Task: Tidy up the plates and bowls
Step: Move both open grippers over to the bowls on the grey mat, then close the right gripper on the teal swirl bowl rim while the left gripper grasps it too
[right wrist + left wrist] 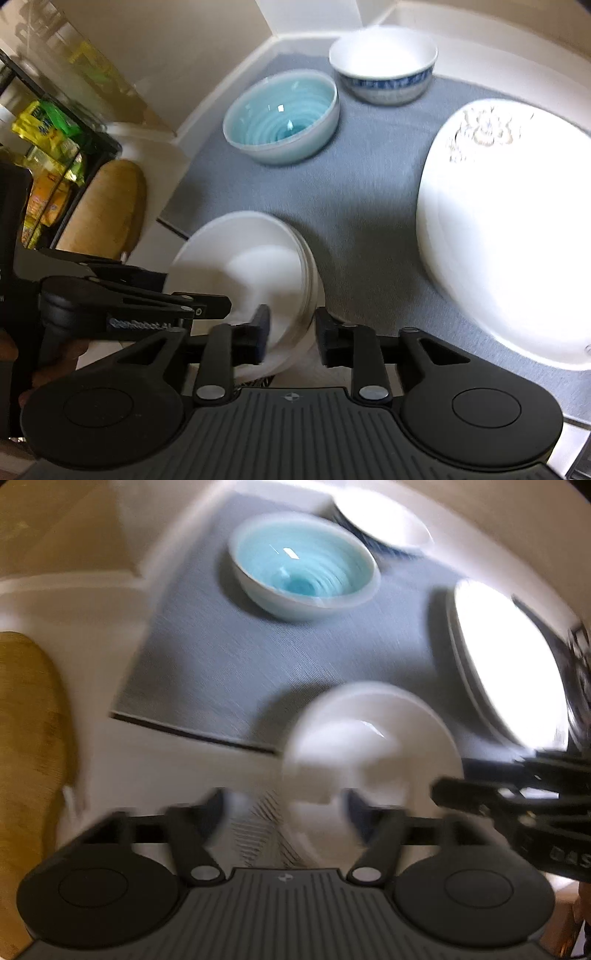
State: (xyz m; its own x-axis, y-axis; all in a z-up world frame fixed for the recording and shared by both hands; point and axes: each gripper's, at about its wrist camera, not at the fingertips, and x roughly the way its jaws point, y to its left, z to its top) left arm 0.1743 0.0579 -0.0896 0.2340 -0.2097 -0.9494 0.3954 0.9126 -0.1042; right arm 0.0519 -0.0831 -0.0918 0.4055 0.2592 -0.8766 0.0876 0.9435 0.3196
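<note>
I had just set the small stack of white bowls on the grey mat. My left claw and right claw were open around its rim, gripping nothing. Next, I'd reach for the blue bowl.

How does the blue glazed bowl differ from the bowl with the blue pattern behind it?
The blue glazed bowl is turquoise inside with spiral ridges; the patterned bowl is plain white inside. The glazed bowl's outside is a plain pale colour, while the patterned bowl carries a dark blue band below its rim. The glazed bowl looks wider and shallower, the patterned one narrower and deeper. Both stand upright and empty on the grey mat.
</note>
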